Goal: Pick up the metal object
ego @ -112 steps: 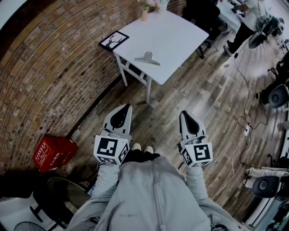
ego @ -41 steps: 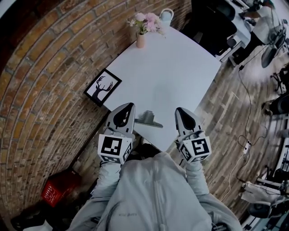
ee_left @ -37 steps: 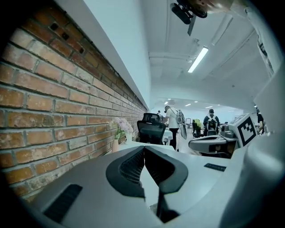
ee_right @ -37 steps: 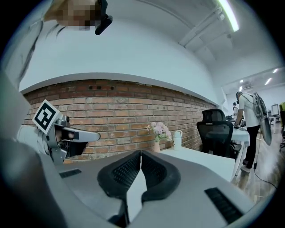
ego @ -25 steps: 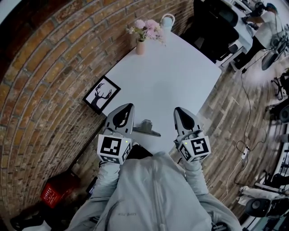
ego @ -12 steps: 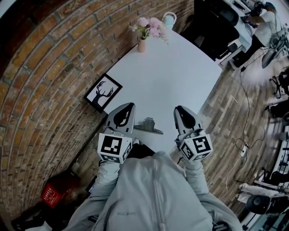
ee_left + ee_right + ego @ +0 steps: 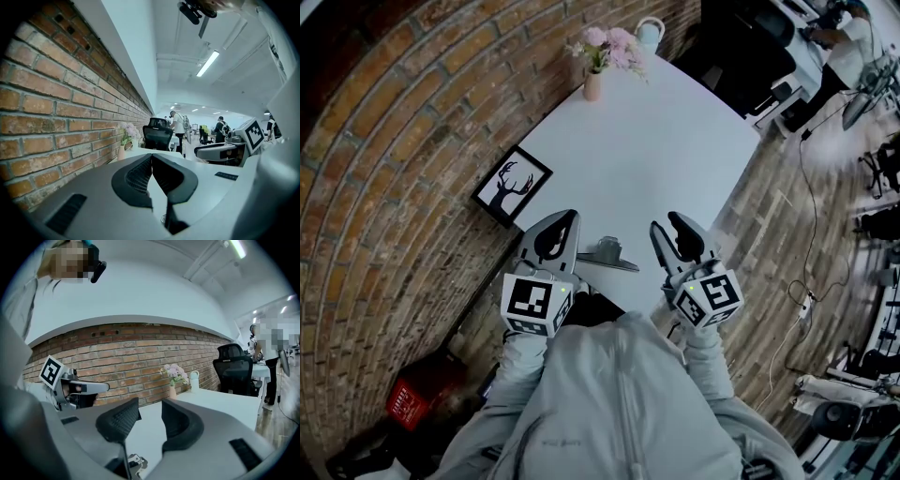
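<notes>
The metal object [image 7: 602,254], a large grey clip, lies at the near edge of the white table [image 7: 666,141]. It sits between my two grippers, touching neither. My left gripper [image 7: 565,218] hovers just left of it, its jaws pressed together on nothing [image 7: 151,156]. Just right of the clip is my right gripper [image 7: 667,223]; its jaws are opening, with a clear gap between the pads and nothing in it [image 7: 150,405]. Both grippers point out over the table top.
On the table's left edge lies a framed deer picture [image 7: 508,185]; a vase of pink flowers [image 7: 594,82] and a pale jug [image 7: 649,32] stand at the far corner. A brick wall [image 7: 403,159] runs along the left. Office chairs [image 7: 741,52], a floor cable [image 7: 811,253] and a red crate [image 7: 420,403] surround the table.
The right gripper's jaws have parted from shut to a visible gap. Over the earlier frames I walked up to the table; in the last half second the grippers hardly moved.
</notes>
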A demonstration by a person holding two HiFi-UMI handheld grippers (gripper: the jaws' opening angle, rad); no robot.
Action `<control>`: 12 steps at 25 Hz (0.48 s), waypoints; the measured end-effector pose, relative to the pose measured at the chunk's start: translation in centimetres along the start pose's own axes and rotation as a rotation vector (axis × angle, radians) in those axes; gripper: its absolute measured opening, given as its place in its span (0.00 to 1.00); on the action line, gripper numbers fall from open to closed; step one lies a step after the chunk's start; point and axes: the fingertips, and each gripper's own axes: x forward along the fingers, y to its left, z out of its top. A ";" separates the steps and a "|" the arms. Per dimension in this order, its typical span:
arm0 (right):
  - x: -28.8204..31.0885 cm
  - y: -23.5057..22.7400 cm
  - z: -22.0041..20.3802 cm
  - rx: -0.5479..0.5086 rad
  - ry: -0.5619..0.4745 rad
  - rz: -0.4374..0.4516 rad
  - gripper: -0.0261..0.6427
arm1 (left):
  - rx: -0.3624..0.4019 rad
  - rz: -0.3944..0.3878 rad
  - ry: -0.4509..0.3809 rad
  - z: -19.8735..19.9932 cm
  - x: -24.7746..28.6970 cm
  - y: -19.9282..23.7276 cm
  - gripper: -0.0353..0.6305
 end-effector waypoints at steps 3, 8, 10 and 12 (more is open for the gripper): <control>0.2 0.4 -0.4 0.011 0.009 0.024 0.29 | -0.001 -0.001 0.003 -0.2 -0.1 -0.2 0.09; 0.8 0.9 -1.2 0.038 0.019 0.065 0.32 | -0.010 -0.005 0.016 -0.8 -0.1 -0.3 0.09; 1.0 1.3 -1.7 0.041 0.025 0.083 0.33 | -0.014 -0.006 0.020 -1.1 -0.1 -0.3 0.09; 1.3 1.6 -2.2 0.043 0.033 0.100 0.33 | -0.019 -0.006 0.024 -1.4 -0.1 -0.2 0.09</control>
